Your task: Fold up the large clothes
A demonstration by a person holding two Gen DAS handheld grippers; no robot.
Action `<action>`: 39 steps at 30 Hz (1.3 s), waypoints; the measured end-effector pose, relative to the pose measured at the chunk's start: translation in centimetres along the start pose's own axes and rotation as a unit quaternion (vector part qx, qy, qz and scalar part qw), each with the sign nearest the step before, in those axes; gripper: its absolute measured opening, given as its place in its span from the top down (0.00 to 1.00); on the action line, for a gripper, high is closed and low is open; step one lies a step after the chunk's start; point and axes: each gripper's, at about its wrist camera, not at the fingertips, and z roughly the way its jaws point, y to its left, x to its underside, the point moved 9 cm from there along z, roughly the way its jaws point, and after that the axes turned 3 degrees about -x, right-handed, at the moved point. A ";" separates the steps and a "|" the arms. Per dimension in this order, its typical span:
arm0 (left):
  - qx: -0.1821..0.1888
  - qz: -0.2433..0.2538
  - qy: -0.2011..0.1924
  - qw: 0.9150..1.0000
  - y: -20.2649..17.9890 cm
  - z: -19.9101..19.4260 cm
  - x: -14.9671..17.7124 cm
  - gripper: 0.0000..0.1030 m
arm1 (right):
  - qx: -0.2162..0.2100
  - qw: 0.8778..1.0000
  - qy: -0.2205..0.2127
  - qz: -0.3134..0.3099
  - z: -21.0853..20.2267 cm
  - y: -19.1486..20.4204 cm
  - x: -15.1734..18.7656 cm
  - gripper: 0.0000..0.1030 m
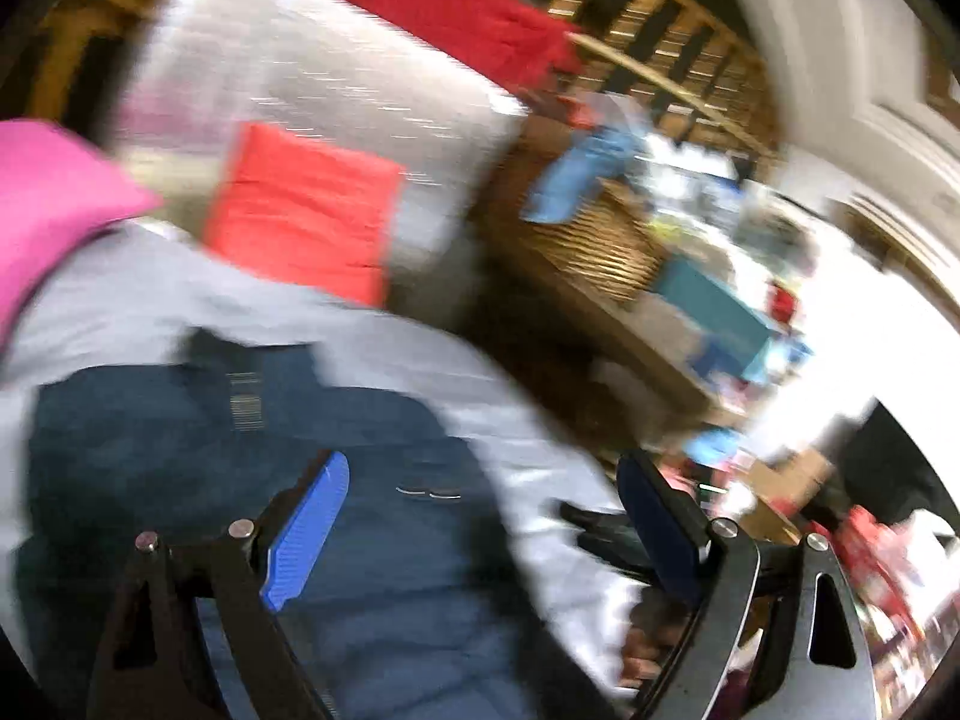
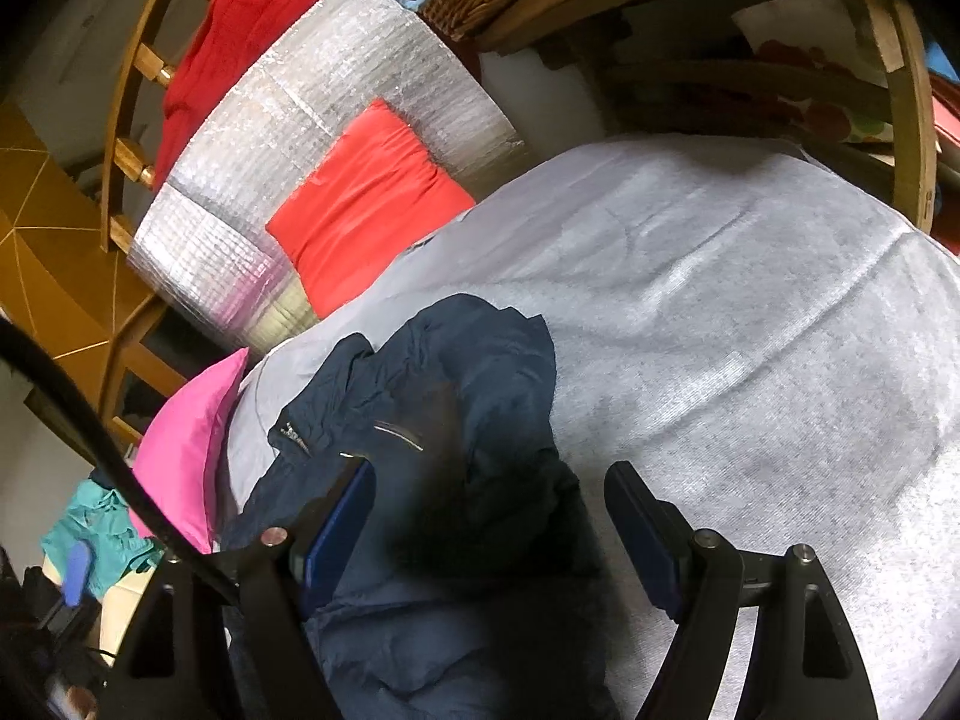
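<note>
Nearest the lens, the right gripper (image 2: 486,534) has its blue-padded jaws spread wide and empty over the rumpled navy-blue padded jacket (image 2: 432,420), which lies bunched on the pale grey fabric-covered surface (image 2: 720,300) toward seven o'clock in the right wrist view. The left gripper (image 1: 480,534) is likewise spread and holds nothing above the same jacket; that view is badly blurred. A folded coral-red garment (image 2: 366,198) rests on the silver quilted mat (image 2: 312,120) at eleven o'clock. By my judgement the jacket is not yet laid flat. The next move calls for pinching two edges and spreading it.
</note>
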 end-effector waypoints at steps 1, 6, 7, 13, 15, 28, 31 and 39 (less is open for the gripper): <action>-0.042 -0.020 0.004 0.999 2.6 0.1 -0.1 0.12 | -0.002 1.000 0.004 0.001 0.2 0.0 0.1 0.21; -0.233 -0.122 0.042 0.964 16.6 -0.7 1.9 0.12 | -0.036 0.998 0.033 0.030 1.6 -0.5 0.5 0.21; -0.257 -0.142 0.055 0.954 18.9 -0.9 2.6 0.12 | -0.050 0.997 0.043 0.037 2.1 -0.4 0.7 0.21; -0.329 -0.181 0.121 0.919 25.9 -1.9 7.1 0.12 | -0.099 0.988 0.098 0.073 4.9 0.6 2.5 0.33; -0.332 -0.168 0.137 0.918 26.1 -1.1 7.7 0.12 | -0.079 0.989 0.109 0.069 6.1 0.6 3.2 0.38; -0.328 -0.125 0.177 0.919 25.7 1.1 9.7 0.12 | 0.018 0.994 0.076 -0.071 6.8 4.4 3.9 0.67; -0.334 -0.118 0.185 0.917 26.0 1.6 10.0 0.12 | 0.039 0.992 0.082 -0.089 7.7 3.8 4.6 0.78; -0.320 -0.127 0.165 0.924 24.9 -0.1 8.4 0.12 | 0.010 0.997 0.046 -0.063 5.1 3.7 2.1 0.83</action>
